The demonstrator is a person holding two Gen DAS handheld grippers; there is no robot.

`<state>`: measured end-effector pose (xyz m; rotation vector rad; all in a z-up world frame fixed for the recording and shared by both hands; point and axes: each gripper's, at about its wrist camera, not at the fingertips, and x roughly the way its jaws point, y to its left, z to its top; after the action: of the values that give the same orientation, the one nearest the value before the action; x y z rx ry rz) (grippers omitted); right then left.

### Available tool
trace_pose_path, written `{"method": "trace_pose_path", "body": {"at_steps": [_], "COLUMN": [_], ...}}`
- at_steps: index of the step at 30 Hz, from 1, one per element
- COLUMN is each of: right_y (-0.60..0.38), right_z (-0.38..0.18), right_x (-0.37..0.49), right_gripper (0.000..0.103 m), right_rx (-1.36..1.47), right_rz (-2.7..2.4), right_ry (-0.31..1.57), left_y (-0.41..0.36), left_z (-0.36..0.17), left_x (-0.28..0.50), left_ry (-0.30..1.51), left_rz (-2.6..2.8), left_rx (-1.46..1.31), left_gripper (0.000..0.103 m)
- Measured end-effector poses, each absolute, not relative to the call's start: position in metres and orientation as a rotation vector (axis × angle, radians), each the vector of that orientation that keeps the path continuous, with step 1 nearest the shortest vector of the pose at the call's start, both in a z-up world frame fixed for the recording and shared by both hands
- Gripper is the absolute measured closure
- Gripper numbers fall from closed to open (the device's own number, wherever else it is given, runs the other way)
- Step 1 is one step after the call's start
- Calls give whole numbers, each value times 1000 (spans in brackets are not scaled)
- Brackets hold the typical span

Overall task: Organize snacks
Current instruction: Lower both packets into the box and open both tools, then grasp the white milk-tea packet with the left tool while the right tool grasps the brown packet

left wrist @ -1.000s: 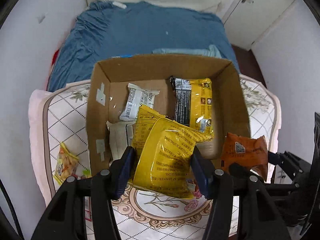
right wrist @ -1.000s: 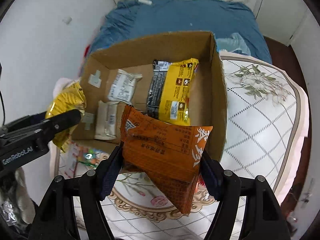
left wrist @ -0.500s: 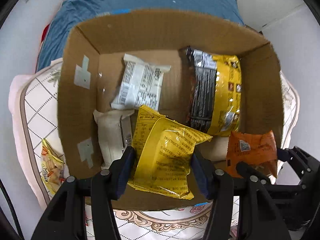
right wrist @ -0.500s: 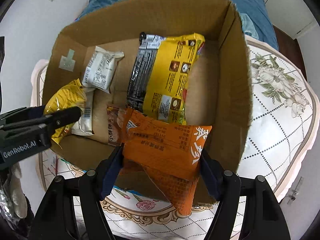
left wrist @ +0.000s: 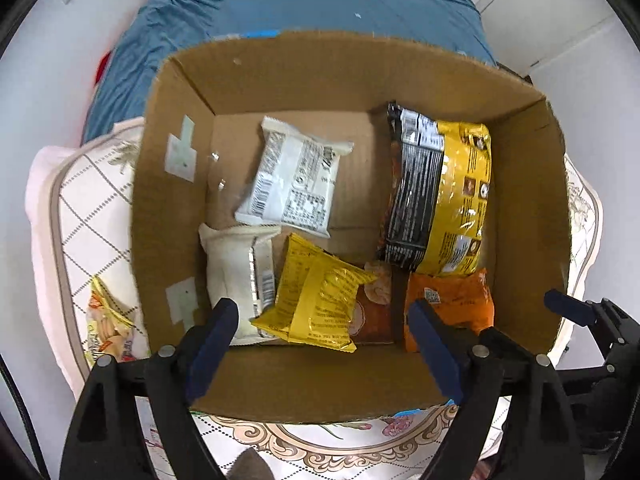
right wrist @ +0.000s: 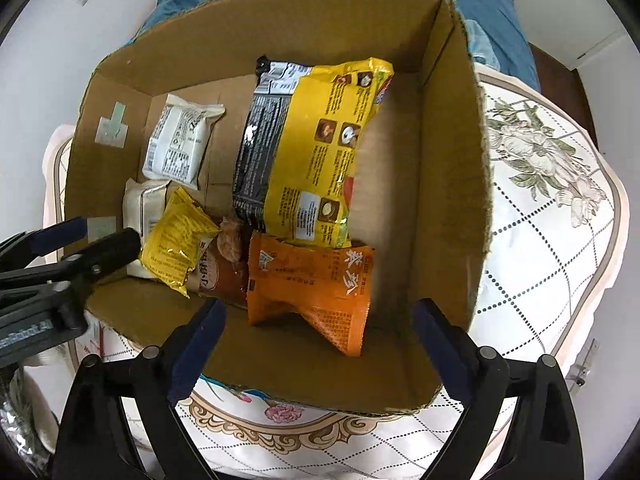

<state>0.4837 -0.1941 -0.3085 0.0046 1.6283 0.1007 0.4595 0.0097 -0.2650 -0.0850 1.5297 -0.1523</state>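
We let both packets drop: the left gripper [left wrist: 322,340] and right gripper [right wrist: 318,336] jaws are opening, pinching nothing, so yellow packet [left wrist: 320,294] and orange packet [right wrist: 312,276] lie in the box [right wrist: 448,184], and we should lift straight up.

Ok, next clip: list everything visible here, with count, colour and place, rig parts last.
cardboard box: one, brown, on the patterned cloth
white packets: two, white, left side of the box floor
small yellow packet: one, yellow, near box wall, centre
brown packet: one, brown, partly under the yellow one
orange packet: one, orange, near right of the box
large noodle pack: one, yellow and black, right of the box
loose snack bag: one, yellowish, outside the box, left
patterned cloth: one, white, under the box
blue bedding: one, blue, behind
left gripper: black with blue pads, jaws opening, empty
right gripper: same, jaws opening, empty
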Motion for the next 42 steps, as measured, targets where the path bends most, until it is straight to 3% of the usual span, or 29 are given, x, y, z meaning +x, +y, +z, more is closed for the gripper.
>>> {"method": "trace_pose_path", "body": {"at_steps": [4, 24, 28, 33, 42], "right_y": [-196, -196, -205, -223, -228], "right_z": [-301, -222, -247, -312, -378], "right_x": [477, 391, 358, 335, 340], "right_gripper": [5, 3, 3, 3, 3], "right_rx": [17, 77, 147, 296, 297], "right_rz": [75, 65, 56, 29, -64], "right_ry": [1588, 1304, 1330, 1412, 1440], "left_y": [14, 19, 27, 30, 21], "left_z": [-253, -171, -187, -250, -320], "left_x": [455, 357, 323, 301, 294], "left_ry": [1504, 1144, 1127, 1227, 1320], "left_rz": [-141, -82, -27, 34, 82], "left_rx": [-79, -81, -85, -79, -28], "left_gripper": [7, 7, 7, 7, 7]}}
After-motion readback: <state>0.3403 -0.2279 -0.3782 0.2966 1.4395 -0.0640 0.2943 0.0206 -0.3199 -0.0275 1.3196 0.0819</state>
